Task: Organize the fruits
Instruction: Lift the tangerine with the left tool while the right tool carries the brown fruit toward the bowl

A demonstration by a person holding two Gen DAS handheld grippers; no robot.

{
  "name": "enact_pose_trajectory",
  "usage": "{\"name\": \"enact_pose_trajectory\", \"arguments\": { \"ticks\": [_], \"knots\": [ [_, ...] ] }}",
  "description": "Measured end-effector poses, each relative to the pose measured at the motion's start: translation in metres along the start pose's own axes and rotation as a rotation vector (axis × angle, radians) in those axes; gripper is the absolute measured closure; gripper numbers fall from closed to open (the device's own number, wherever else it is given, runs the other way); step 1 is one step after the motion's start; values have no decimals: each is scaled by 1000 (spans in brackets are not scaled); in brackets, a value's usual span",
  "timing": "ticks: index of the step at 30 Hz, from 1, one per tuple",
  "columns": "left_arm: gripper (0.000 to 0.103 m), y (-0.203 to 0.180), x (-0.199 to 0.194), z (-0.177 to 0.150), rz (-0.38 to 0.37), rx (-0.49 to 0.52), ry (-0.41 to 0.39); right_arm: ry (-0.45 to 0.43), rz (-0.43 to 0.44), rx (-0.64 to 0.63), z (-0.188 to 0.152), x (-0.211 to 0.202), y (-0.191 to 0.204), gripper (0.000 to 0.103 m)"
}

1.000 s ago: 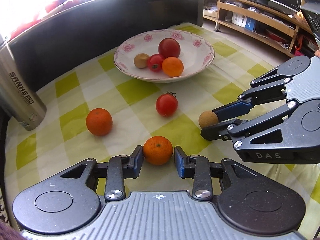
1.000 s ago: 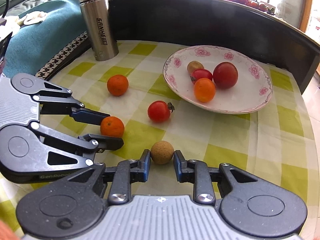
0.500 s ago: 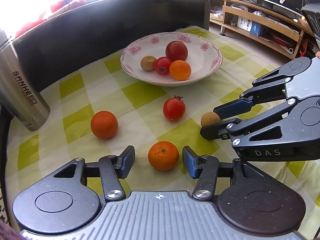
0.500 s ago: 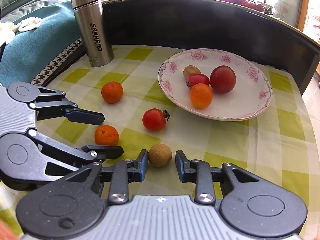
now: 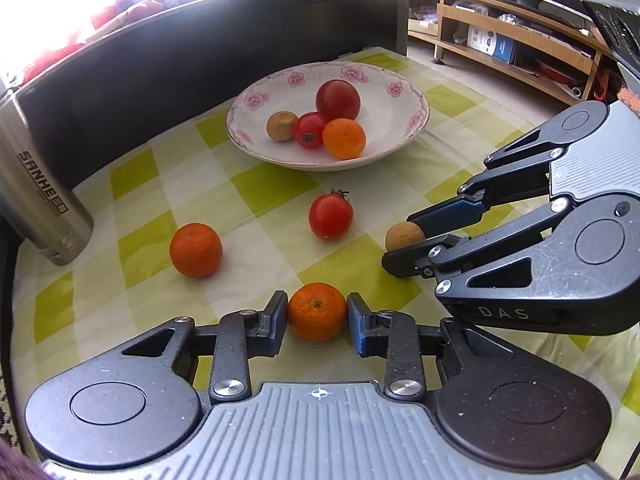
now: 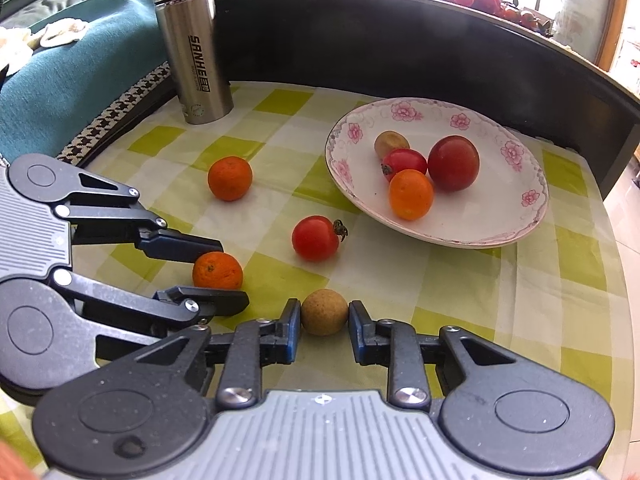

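Left tool [image 5: 317, 312] pinches a small orange [image 5: 317, 311] on the tabletop [image 5: 260, 196]; right tool [image 6: 324, 322] sits spread around a brown fruit [image 6: 324, 312], left pad touching.

So the bowl [image 6: 532, 216] sits at the back right of the table [image 6: 460, 280], with four fruits bunched together inside it. The flask [image 6: 192, 44] stands upright in the back left corner. Between them, out on the cloth, there's an orange [image 6: 229, 178], and a tomato [image 6: 315, 238] nearer the bowl. Closer in, another orange [image 5: 317, 311] lies left of a small round fruit [image 6: 324, 312], near each other but apart.
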State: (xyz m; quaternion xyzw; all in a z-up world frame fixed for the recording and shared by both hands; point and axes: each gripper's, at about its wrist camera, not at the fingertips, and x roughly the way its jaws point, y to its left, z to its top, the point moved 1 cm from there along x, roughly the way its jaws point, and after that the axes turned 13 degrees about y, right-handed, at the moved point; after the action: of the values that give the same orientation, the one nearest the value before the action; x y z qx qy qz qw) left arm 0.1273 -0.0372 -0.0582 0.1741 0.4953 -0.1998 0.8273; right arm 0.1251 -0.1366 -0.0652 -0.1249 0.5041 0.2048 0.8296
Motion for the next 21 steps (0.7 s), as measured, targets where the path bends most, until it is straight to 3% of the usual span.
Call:
{"name": "enact_pose_trajectory", "arguments": {
  "ticks": [11,21],
  "knots": [
    [63,-13,-9,2,20,49,-17,-11,-44,6,-8,-10,0,72],
    [63,-12,-26,13,38,16,-85,-50,-86,33,-4,-26,-4,72]
  ]
}}
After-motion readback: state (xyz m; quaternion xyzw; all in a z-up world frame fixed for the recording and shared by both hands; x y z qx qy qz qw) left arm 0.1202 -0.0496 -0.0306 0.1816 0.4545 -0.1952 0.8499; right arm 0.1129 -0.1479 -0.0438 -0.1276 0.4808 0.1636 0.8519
